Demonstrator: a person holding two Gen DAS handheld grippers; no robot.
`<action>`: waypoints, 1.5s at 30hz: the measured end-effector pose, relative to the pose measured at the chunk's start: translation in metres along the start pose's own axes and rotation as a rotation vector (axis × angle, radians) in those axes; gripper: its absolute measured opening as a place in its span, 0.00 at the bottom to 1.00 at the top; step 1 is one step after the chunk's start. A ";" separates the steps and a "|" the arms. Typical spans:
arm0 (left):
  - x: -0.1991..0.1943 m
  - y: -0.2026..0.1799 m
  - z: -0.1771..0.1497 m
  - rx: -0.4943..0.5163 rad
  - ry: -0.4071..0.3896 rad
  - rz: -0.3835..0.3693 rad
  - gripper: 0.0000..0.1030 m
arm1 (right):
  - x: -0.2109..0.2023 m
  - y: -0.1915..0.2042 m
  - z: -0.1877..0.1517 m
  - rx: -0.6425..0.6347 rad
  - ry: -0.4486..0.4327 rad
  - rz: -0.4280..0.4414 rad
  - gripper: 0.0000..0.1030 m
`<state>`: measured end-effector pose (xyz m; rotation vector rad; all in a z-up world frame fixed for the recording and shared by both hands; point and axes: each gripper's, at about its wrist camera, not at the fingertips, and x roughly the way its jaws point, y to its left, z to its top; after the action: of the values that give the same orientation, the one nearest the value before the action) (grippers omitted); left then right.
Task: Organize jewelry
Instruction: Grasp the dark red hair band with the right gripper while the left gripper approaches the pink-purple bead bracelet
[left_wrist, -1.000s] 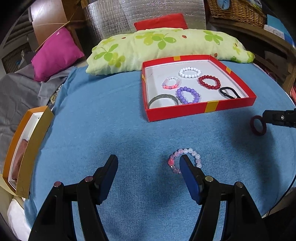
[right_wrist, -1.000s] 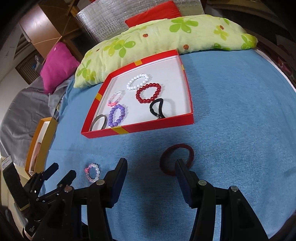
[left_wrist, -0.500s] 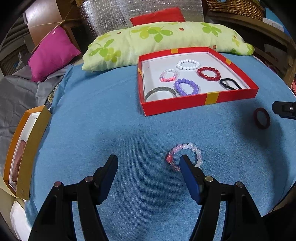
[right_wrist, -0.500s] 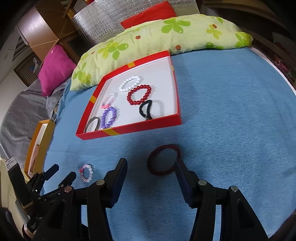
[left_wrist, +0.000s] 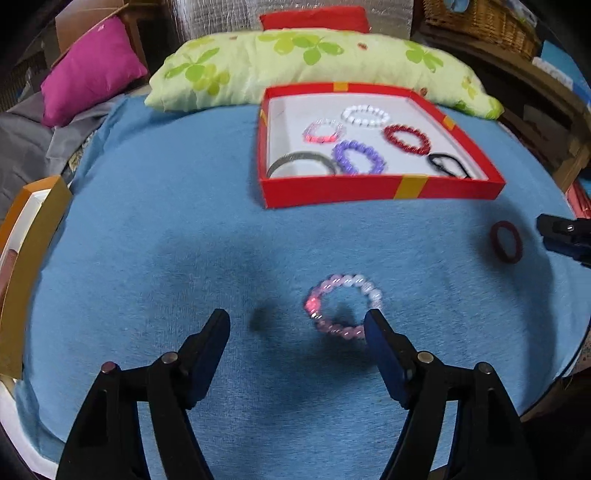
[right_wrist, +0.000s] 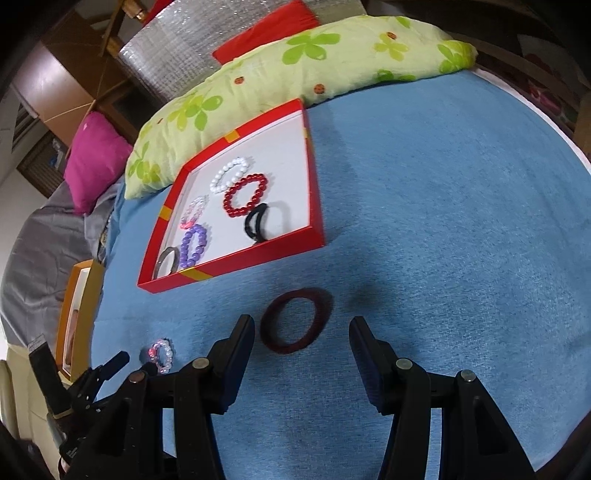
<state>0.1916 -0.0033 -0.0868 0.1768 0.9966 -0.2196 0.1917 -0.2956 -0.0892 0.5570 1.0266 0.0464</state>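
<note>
1. Two hand-held grippers over a blue cloth surface (left_wrist: 155, 229).
2. Left gripper (left_wrist: 297, 325): jaws apart and opening, nothing clamped. The pink and white bead bracelet (left_wrist: 343, 304) lies flat on the cloth just ahead of its fingertips, toward the right-hand finger, whose tip overlaps the bracelet's near edge in view; actual contact cannot be told.
3. Right gripper (right_wrist: 301, 326): jaws apart, nothing clamped. The dark red hair tie (right_wrist: 295, 320) lies flat on the cloth just ahead of the gap, nearer the left-hand finger, not pressed by either pad.
4. Red box (left_wrist: 369, 190) with yellow tape marks and a white floor, beyond both grippers. Contents:
   - white bead bracelet (left_wrist: 365, 115), farthest from the left gripper;
   - pale pink bracelet (left_wrist: 324, 131);
   - red bead bracelet (left_wrist: 407, 139);
   - purple bead bracelet (left_wrist: 358, 157);
   - grey bangle (left_wrist: 301, 164), at the near left corner;
   - black hair tie (left_wrist: 448, 166), at the near right.
5. Green floral pillow (left_wrist: 295, 62) behind the box; magenta cushion (left_wrist: 88, 70) far left of the left gripper; red cushion (left_wrist: 314, 16) behind the pillow.
6. Orange box (left_wrist: 29, 240) at the cloth's left edge.
7. Writing: no legible label or brand on any item.
</note>
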 end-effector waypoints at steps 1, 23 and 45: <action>-0.003 -0.002 0.000 0.007 -0.019 0.014 0.78 | 0.001 -0.001 0.000 0.004 0.001 0.000 0.55; 0.021 0.008 -0.003 -0.074 0.074 -0.060 0.82 | 0.029 -0.001 -0.001 -0.050 0.005 -0.059 0.15; 0.035 0.009 -0.006 -0.080 0.085 -0.009 1.00 | 0.043 0.021 -0.013 -0.156 0.015 -0.111 0.18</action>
<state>0.2072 0.0029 -0.1196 0.1096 1.0888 -0.1816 0.2083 -0.2590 -0.1187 0.3579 1.0567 0.0326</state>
